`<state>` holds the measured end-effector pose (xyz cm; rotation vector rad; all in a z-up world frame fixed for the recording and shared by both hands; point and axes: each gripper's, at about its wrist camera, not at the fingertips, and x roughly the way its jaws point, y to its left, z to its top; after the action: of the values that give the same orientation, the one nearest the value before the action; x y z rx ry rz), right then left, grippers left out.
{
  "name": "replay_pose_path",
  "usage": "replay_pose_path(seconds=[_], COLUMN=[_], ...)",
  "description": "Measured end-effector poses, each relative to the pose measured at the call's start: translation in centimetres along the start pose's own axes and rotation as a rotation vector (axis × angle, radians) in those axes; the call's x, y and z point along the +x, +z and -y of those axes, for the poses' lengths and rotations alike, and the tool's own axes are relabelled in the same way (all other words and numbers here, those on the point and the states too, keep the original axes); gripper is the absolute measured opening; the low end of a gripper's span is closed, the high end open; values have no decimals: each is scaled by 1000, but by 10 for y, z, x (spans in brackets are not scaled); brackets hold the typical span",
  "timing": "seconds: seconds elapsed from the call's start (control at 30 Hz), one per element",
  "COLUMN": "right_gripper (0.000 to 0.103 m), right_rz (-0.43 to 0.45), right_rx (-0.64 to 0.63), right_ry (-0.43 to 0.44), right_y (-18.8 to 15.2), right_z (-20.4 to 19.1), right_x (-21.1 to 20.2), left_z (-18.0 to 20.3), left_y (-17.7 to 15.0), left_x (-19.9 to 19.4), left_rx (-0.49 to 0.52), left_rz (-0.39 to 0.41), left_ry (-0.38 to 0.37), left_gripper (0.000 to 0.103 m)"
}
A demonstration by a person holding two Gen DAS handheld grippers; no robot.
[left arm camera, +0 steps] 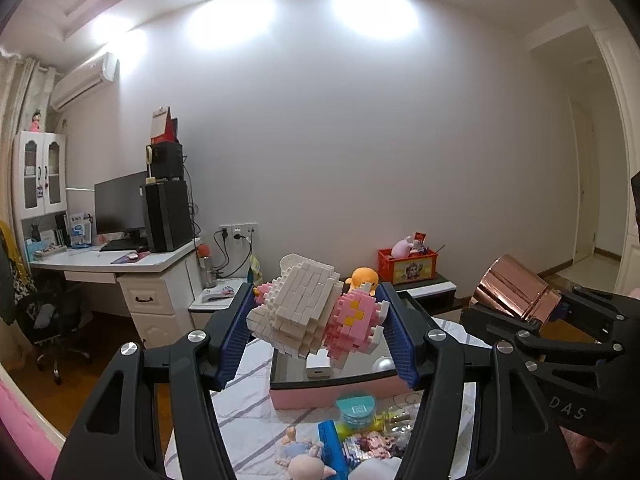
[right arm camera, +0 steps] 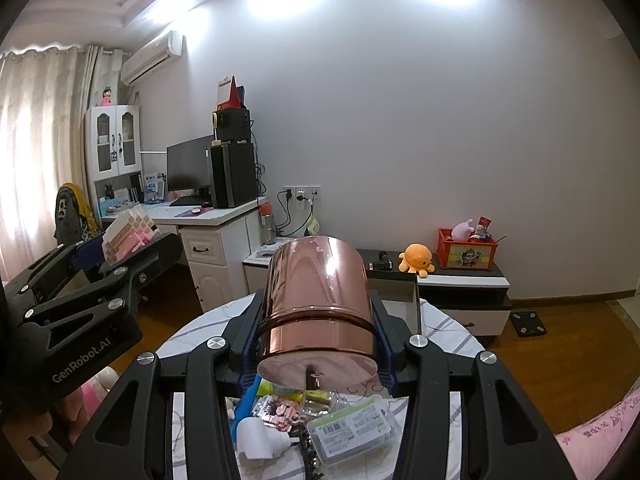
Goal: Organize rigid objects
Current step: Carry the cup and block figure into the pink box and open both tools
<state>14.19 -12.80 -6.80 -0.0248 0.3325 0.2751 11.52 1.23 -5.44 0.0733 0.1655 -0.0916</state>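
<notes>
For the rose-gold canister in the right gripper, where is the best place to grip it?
Across its round side wall near the base, as the right gripper does now. The canister lies on its side, base toward the camera, so the pads meet opposite curved sides.

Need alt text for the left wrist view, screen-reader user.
The left tongs grip a white and pink brick-built figure, held above a pink-sided mirrored tray on a striped tablecloth. At right, the right tongs hold a shiny copper cylinder. Small toys lie below; a desk with a monitor stands behind.
</notes>
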Motion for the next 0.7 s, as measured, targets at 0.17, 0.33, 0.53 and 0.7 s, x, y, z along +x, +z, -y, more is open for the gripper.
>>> replay_pose_path(seconds=[0.17,0.33,0.53,0.7], right_gripper=[48,48,48,48], right_rz=[-38,-121,-266,-391], right_rx=[-6,-12,-7,-27], right_ry=[-3,-22,-43,-85], right_y=[5,4,-9,-21], right_z=[12,30,53,62], right_x=[34,85,154,202], left_z=[0,-13,-24,-10], left_y=[-2,-11,-39,-62], left_x=[43,107,195,248], left_rx=[29,27,-9,6], left_rz=[-54,-146,-329,-467], left_ry=[7,6,-32,-68], left_gripper=[62,62,62,62])
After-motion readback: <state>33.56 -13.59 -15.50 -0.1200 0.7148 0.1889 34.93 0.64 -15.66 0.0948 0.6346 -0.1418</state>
